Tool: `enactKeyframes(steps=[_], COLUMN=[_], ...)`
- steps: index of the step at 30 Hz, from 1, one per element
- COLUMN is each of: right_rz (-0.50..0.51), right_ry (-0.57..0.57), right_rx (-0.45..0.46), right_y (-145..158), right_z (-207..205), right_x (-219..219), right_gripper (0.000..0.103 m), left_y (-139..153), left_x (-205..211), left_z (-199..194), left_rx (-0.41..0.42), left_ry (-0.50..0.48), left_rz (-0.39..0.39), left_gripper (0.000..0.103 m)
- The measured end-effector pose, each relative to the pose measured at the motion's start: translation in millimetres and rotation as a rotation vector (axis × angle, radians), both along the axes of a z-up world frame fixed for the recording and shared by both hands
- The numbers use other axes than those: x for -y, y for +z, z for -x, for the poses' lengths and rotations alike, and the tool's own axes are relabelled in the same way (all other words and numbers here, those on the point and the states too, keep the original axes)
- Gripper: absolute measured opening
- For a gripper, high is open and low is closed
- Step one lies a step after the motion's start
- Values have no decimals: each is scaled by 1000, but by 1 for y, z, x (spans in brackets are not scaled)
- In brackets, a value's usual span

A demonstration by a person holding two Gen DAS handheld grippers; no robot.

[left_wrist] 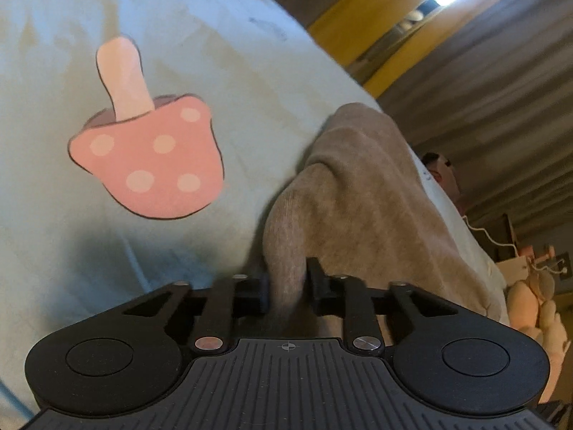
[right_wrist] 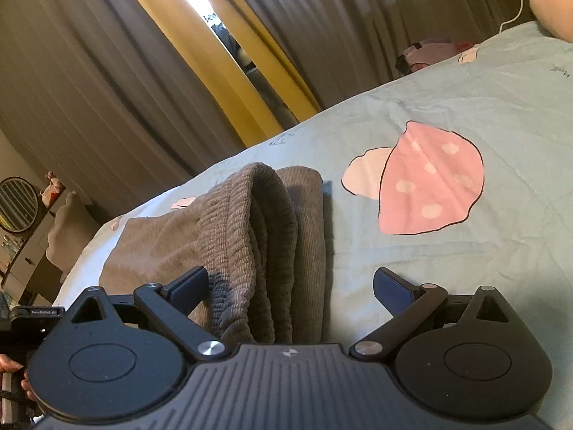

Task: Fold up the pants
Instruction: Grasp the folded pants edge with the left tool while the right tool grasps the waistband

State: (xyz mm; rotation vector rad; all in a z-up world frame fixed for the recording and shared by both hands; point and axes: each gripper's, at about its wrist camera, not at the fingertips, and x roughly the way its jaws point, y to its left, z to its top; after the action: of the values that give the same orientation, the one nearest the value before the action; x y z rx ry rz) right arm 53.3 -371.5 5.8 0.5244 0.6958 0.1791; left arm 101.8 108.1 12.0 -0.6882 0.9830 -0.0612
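The pants [left_wrist: 358, 193] are grey-brown knit and lie on a light blue bed sheet [left_wrist: 186, 28]. My left gripper [left_wrist: 288, 279] is shut on a bunched fold of the pants, which rises between its fingers. In the right wrist view the pants [right_wrist: 250, 236] lie folded, with the ribbed waistband on top. My right gripper [right_wrist: 290, 286] is open, its jaws standing wide on either side of the waistband end and not gripping it.
The sheet [right_wrist: 465, 286] has pink mushroom prints [left_wrist: 150, 157] [right_wrist: 429, 186]. Grey curtains [right_wrist: 89, 89] hang beyond the bed edge. A white cable [left_wrist: 487, 236] and plush items [left_wrist: 537, 297] lie at the bed's far side. A person's arm [right_wrist: 551, 3] rests at the top right.
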Motion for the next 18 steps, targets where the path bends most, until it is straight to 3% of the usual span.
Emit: enactKeyframes(steps=[5, 9, 12, 14, 16, 18], right_rz=[-6, -24, -44, -67, -97, -153], right_ry=[5, 18, 14, 11, 15, 31], right_rx=[-7, -18, -33, -41, -54, -76], right_y=[0, -3, -6, -8, -11, -14], right_z=[0, -2, -4, -5, -7, -10], right_x=[1, 1, 3, 5, 8, 11], right_gripper=[99, 99, 99, 99, 99, 99], left_y=[16, 16, 20, 21, 21, 19], left_x=[2, -5, 3, 8, 10, 13], left_z=[14, 20, 22, 21, 20, 18], left_rx=[16, 10, 11, -1, -11, -9], left_ry=[-60, -34, -39, -59, -84, -96], left_rz=[-140, -108, -164, -176, -161, -153], left_gripper=[17, 18, 30, 51, 64, 66])
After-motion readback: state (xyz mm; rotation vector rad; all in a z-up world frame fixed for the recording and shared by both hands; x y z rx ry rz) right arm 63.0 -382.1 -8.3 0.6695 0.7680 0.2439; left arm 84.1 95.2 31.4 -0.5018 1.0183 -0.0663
